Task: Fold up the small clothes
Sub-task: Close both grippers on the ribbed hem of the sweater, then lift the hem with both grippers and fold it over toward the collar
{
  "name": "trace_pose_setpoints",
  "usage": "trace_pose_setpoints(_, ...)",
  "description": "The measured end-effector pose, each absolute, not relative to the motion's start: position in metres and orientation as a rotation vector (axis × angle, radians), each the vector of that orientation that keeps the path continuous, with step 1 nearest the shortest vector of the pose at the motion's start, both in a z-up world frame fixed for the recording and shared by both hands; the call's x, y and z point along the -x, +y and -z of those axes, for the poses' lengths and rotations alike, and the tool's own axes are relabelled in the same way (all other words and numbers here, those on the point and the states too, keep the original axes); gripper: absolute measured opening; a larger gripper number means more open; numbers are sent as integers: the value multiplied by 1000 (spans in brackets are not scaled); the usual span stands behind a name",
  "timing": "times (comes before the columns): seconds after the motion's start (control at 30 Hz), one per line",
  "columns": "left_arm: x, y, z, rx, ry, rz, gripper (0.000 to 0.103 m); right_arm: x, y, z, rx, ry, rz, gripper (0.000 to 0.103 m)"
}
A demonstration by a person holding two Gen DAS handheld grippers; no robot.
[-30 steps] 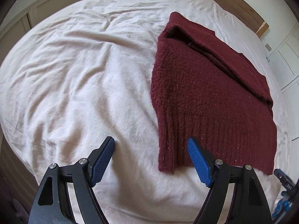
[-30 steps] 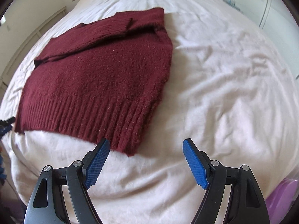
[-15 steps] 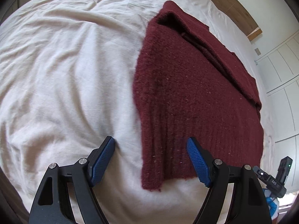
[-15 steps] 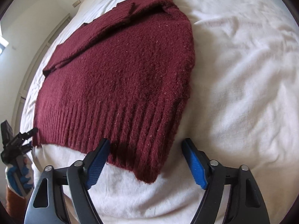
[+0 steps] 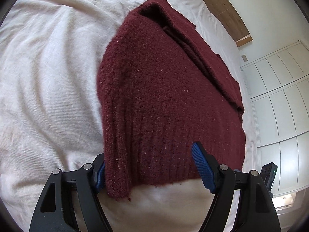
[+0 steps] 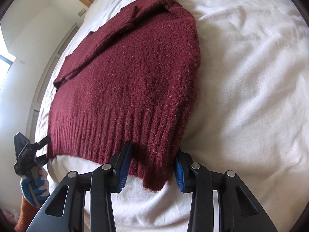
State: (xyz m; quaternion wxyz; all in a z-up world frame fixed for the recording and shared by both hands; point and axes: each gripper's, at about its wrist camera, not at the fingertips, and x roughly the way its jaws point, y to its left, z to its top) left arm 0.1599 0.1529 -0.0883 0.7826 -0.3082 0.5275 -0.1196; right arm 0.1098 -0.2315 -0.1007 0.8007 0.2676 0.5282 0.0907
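A dark red knitted sweater (image 5: 166, 100) lies flat on a white bedsheet (image 5: 44, 81), sleeves folded across its upper part, ribbed hem nearest me. My left gripper (image 5: 148, 166) is open, its blue pads astride the hem's left corner, the left pad partly hidden behind the fabric. In the right wrist view the sweater (image 6: 131, 77) fills the middle. My right gripper (image 6: 152, 166) is open, its pads astride the hem's right corner, the right pad partly hidden by the knit.
A wooden headboard (image 5: 222, 7) lies beyond the sweater. White panelled cupboard doors (image 5: 280, 96) stand to the right. The left gripper (image 6: 29, 154) and its gloved hand show at the left edge of the right wrist view. Wrinkled sheet spreads around the sweater.
Both grippers have moved forward and down to the sweater's hem. Each now has a hem corner between its open pads, where before the pads were short of the fabric.
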Motion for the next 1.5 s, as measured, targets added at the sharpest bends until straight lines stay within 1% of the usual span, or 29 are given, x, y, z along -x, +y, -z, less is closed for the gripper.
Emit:
trace_pose_setpoints(0.07,-159,155,89,685,1140,265,63,-109,-233,101,-595,1128,-203,35)
trace_pose_setpoints(0.13,-157,159,89,696,1140,269,54,-109,-234,100,-611,1123,-221,30)
trace_pose_setpoints(0.2,-158,161,91,706,1140,269,50,-109,-231,99,-612,1119,-240,27)
trace_pose_setpoints(0.47,-155,172,95,747,1134,260,38,-113,-230,106,-659,1127,-236,26)
trace_pose_setpoints(0.5,-153,175,96,750,1133,258,35,-114,-229,105,-653,1125,-235,25)
trace_pose_setpoints(0.53,-153,176,96,753,1129,251,29,-114,-229,104,-649,1121,-235,24)
trace_pose_setpoints(0.57,-151,179,96,759,1126,244,26,-113,-229,104,-648,1118,-236,21)
trace_pose_setpoints(0.6,-148,184,97,769,1121,236,19,-113,-229,103,-650,1113,-238,16)
trace_pose_setpoints(0.63,-147,184,98,781,1117,232,14,-113,-231,103,-656,1105,-239,15)
trace_pose_setpoints(0.67,-146,186,98,794,1112,229,13,-113,-232,102,-664,1097,-238,13)
trace_pose_setpoints(0.73,-146,187,98,811,1106,230,11,-113,-234,101,-670,1089,-234,12)
trace_pose_setpoints(0.97,-155,193,81,894,1053,286,10,-120,-240,81,-682,1026,-252,11)
trace_pose_setpoints(1.2,-191,195,36,892,957,357,10,-150,-254,32,-648,906,-271,10)
trace_pose_setpoints(1.5,-264,195,-19,826,832,404,10,-220,-269,-25,-571,781,-250,10)
